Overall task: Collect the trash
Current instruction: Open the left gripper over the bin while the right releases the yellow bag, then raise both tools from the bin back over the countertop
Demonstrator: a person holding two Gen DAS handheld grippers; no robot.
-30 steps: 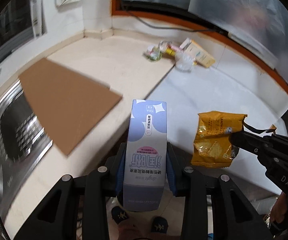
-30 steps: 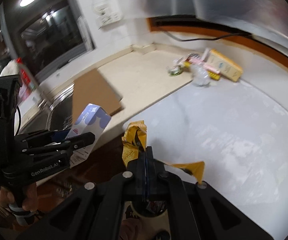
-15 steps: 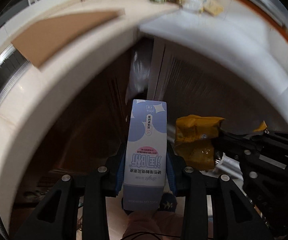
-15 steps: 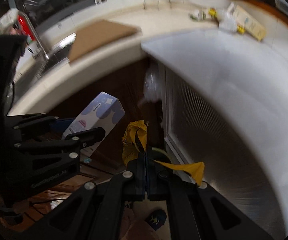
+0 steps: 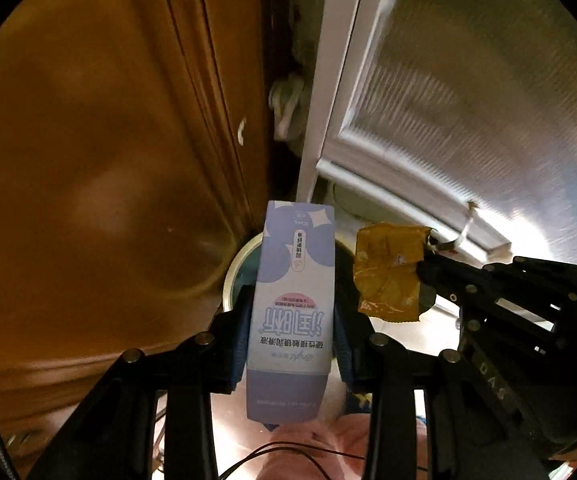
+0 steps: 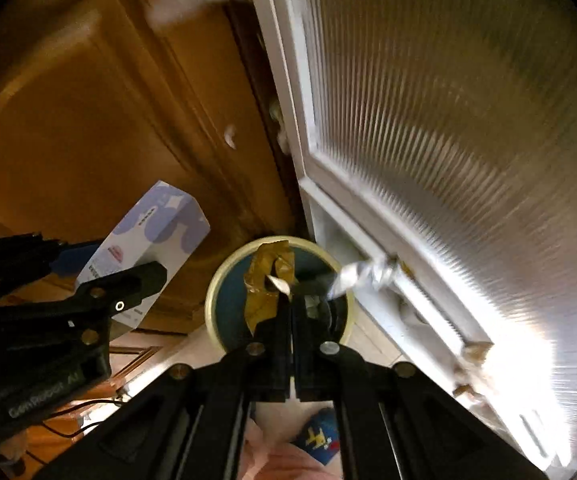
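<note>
My left gripper (image 5: 290,320) is shut on a tall lilac and white carton (image 5: 294,292) with Chinese print, held upright above a round bin (image 5: 232,272). The carton also shows in the right wrist view (image 6: 148,236), left of the bin (image 6: 216,292). My right gripper (image 6: 290,300) is shut on a crumpled yellow snack wrapper (image 6: 266,280), held over the bin's dark teal inside. In the left wrist view the wrapper (image 5: 388,270) hangs right of the carton, pinched by the right gripper (image 5: 422,270).
A brown wooden cabinet door (image 6: 88,112) stands to the left. A white ribbed-glass door (image 6: 448,120) stands to the right, close behind the bin. The floor below is light tile (image 6: 372,340). My blue shoe (image 6: 320,434) shows at the bottom.
Both grippers have swung down from the counter to the floor-level bin, still holding the carton and the wrapper. The counter has left the view.
</note>
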